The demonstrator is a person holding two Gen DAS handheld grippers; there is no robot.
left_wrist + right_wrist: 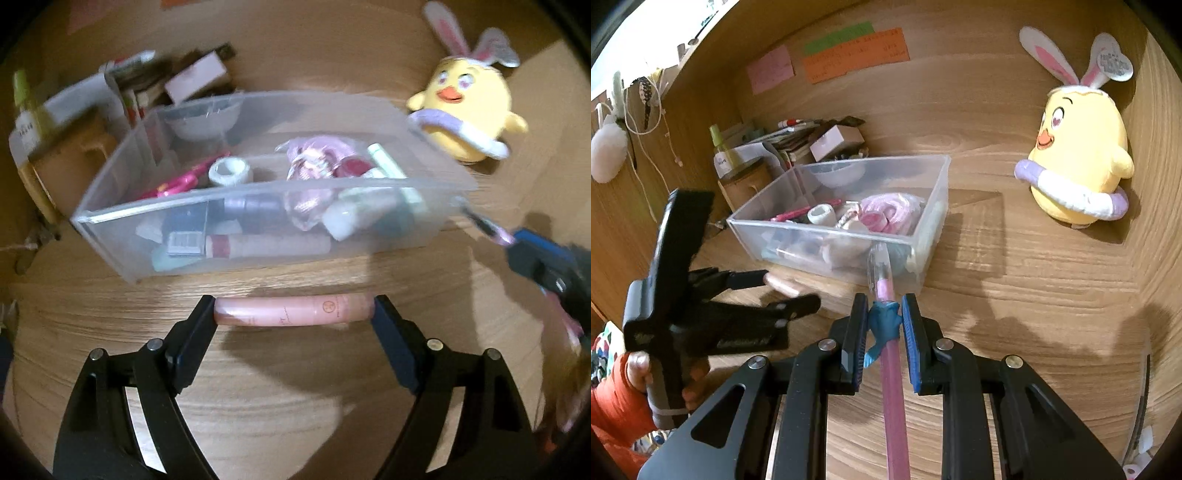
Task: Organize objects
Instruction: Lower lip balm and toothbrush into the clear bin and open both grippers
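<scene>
With the left hand-held gripper [293, 314] clamped endwise on the pink tube [291, 314] above the worktop [295, 387] and the right hand-held gripper [884, 328] clamped on the pink pen [892, 387], lift both clear of the clear bin [831, 229] wall before releasing.

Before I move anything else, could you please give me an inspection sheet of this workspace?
Surface: wooden desk, wood-panel walls around.
Job's things: clear plastic bin holding cosmetics and a tape roll; pink tube; pink pen with blue charm.
Clutter: pile of boxes and papers behind the bin.
Grippers: left gripper shut on the pink tube's ends; right gripper shut on the pink pen.
Cables: cords hanging at left.
Surroundings: yellow chick plush; sticky notes.
</scene>
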